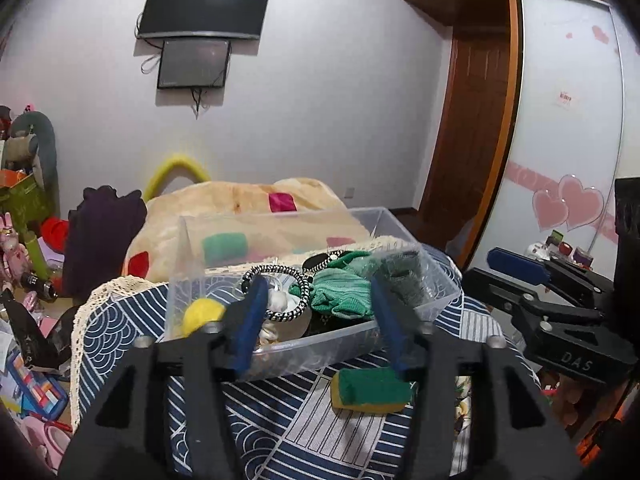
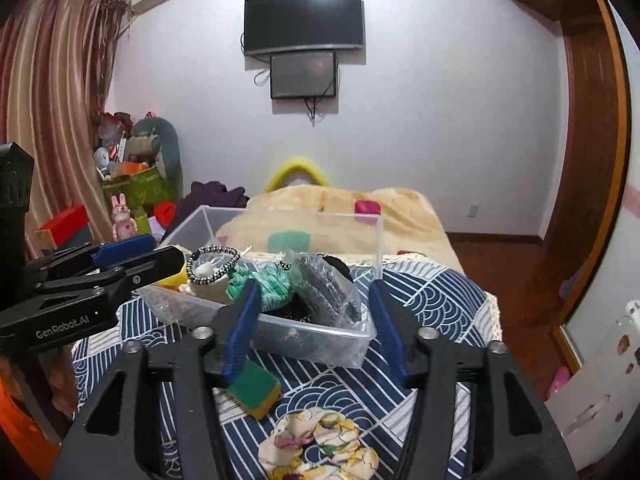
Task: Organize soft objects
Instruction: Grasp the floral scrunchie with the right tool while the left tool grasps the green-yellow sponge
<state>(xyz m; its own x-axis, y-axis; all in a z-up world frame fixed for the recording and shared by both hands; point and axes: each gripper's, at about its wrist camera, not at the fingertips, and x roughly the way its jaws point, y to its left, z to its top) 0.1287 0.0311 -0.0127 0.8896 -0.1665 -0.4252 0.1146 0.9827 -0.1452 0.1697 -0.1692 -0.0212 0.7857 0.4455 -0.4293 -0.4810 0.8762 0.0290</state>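
So there's a table [image 2: 432, 300] with a plastic bin [image 2: 320, 340] sitting on it, knit cloth [image 2: 264, 286] and a hair tie [image 2: 212, 262] piled inside. A sponge [image 2: 256, 390] lies in front of the bin, scrunchie [image 2: 320, 444] nearer still. Bed [image 2: 400, 216] behind, TV [image 2: 304, 20] on the wall beyond.

White wall [image 2: 440, 120] with 2 dark screens [image 2: 304, 20], striped curtain [image 2: 52, 100], wooden floor [image 2: 500, 252].
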